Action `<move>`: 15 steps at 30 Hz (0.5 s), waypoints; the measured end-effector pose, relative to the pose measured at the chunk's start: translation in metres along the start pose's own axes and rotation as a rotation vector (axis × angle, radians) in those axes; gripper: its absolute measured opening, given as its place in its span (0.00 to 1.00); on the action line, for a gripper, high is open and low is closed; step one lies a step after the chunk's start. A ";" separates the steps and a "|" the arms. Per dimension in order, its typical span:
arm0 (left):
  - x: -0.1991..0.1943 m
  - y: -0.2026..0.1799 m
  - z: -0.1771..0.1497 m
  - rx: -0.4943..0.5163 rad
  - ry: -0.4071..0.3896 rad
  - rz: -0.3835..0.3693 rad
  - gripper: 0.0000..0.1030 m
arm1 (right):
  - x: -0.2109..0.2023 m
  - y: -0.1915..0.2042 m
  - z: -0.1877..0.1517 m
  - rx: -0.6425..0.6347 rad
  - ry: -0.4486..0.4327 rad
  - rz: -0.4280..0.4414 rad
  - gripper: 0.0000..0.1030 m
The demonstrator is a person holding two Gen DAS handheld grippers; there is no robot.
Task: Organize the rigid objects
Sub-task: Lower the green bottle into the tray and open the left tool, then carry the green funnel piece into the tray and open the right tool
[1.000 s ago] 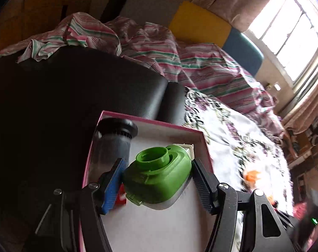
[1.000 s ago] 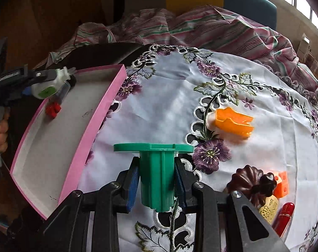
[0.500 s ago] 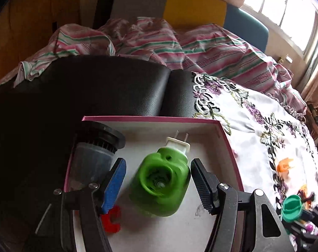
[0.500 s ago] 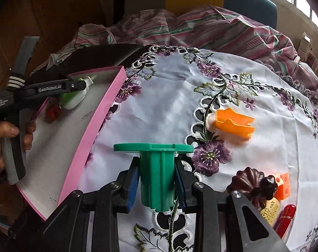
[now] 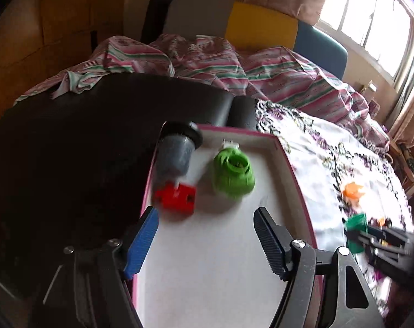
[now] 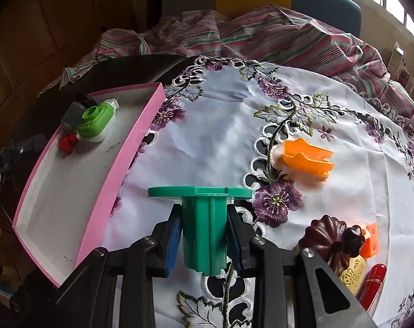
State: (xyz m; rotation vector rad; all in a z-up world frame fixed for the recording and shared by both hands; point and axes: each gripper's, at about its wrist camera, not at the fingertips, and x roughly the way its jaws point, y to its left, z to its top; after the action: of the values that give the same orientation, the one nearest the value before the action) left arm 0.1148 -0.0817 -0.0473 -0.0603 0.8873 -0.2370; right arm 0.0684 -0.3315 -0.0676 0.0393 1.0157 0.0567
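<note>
Where walls rise, pink tray (image 6: 119, 164) holding green plug-in (image 6: 97, 121)

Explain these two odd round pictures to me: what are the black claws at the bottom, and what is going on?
No robot here: a person holds a two-finger gripper in each hand, each with a fisheye camera looking along its fingers. In the left view, the left gripper stands open and empty, its jaws having just opened, over a pink tray. In the tray lie a green plug-in device, a red block and a dark-capped jar. In the right view, the right gripper is clamped on a green plastic stand above the embroidered tablecloth, where an orange piece and other small things lie.
</note>
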 end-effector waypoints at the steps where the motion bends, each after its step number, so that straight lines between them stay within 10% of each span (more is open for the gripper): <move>1: -0.004 0.000 -0.004 -0.001 0.000 0.008 0.71 | 0.000 0.001 0.000 -0.001 0.000 0.001 0.29; 15: -0.034 0.019 -0.036 0.000 0.003 0.075 0.71 | 0.001 0.003 -0.002 0.002 -0.002 0.015 0.30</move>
State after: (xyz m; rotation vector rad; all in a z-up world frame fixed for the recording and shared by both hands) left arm 0.0700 -0.0539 -0.0474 -0.0264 0.8908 -0.1670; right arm 0.0676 -0.3287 -0.0694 0.0491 1.0133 0.0690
